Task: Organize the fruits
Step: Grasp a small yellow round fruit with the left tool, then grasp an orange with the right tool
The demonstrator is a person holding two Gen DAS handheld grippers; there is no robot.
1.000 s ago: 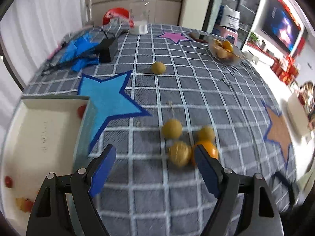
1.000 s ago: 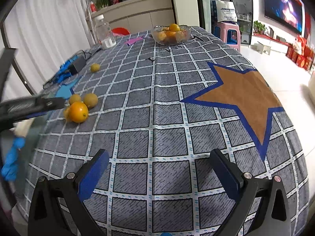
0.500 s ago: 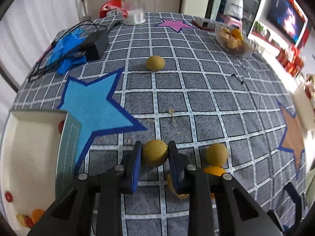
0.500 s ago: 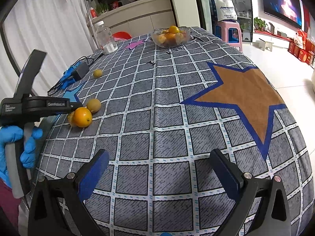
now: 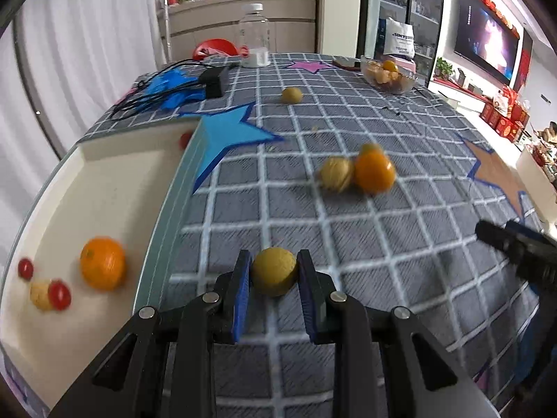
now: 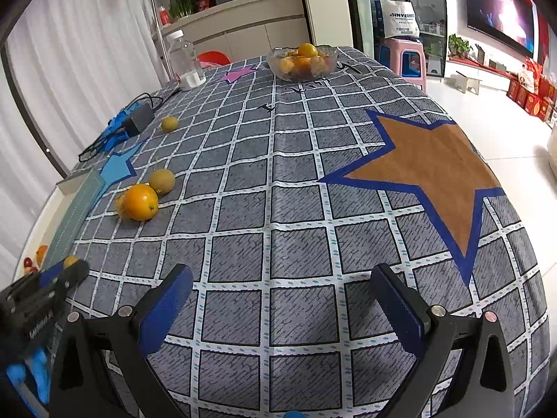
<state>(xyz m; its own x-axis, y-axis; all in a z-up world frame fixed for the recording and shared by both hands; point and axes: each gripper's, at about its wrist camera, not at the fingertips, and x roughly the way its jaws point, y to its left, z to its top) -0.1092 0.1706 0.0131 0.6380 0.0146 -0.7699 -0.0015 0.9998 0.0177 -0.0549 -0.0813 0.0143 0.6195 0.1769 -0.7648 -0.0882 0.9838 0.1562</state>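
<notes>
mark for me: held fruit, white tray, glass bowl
held fruit (image 5: 274,271), left wrist view, middle of its yellow skin between the left gripper's pads.
white tray (image 5: 115,188), left wrist view, bare floor.
glass bowl (image 6: 302,74), right wrist view, front wall.

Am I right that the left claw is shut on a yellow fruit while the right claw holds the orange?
Not quite. The left claw is shut on the yellow fruit, but the right wrist view shows the right claw open and empty; the orange lies on the table.
</notes>
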